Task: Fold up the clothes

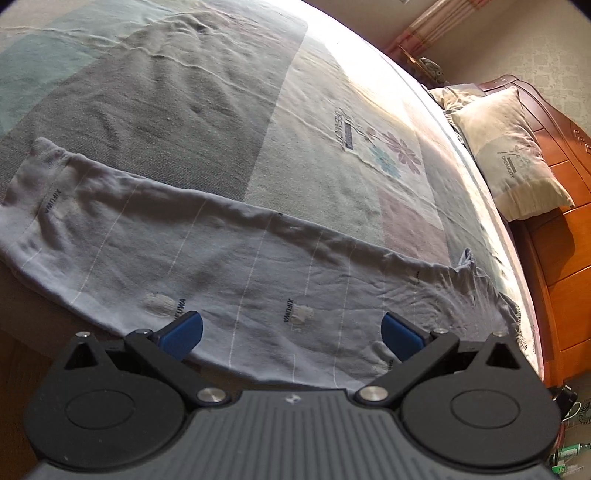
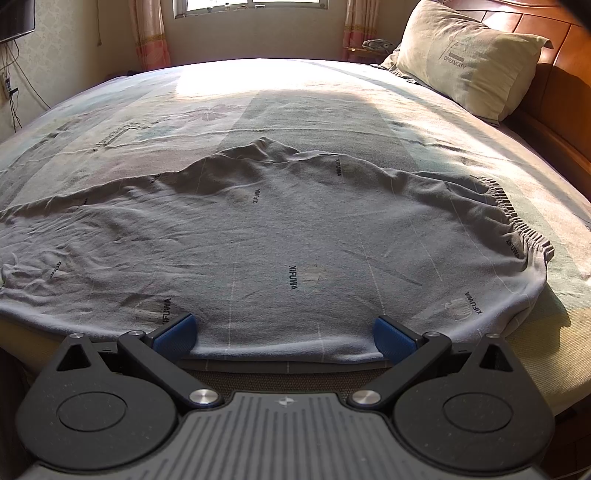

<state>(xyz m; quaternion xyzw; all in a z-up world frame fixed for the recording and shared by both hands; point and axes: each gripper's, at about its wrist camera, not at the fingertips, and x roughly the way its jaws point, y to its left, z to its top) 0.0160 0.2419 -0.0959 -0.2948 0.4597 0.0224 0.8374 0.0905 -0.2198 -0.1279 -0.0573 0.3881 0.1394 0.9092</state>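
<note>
The left gripper (image 1: 291, 334) has its blue pads (image 1: 183, 334) spread wide, nothing between them, poised just above the near edge of a grey-blue pair of trousers (image 1: 236, 266). The right gripper (image 2: 284, 334) is likewise spread wide and empty, its blue pads (image 2: 175, 334) at the hem of the same trousers (image 2: 295, 236), where the cloth hangs slightly over the bed's edge. The garment lies flat along the near side of the bed, thin pale lines and small printed logos across it; its gathered elastic waistband (image 2: 513, 221) sits to the right in the right wrist view. Under it is a patterned bedsheet (image 2: 303, 107) with flower prints. A pillow (image 2: 465, 55) leans against the wooden headboard (image 2: 561, 88), and sunlight from the window (image 2: 251, 3) falls across the far side of the bed.
</note>
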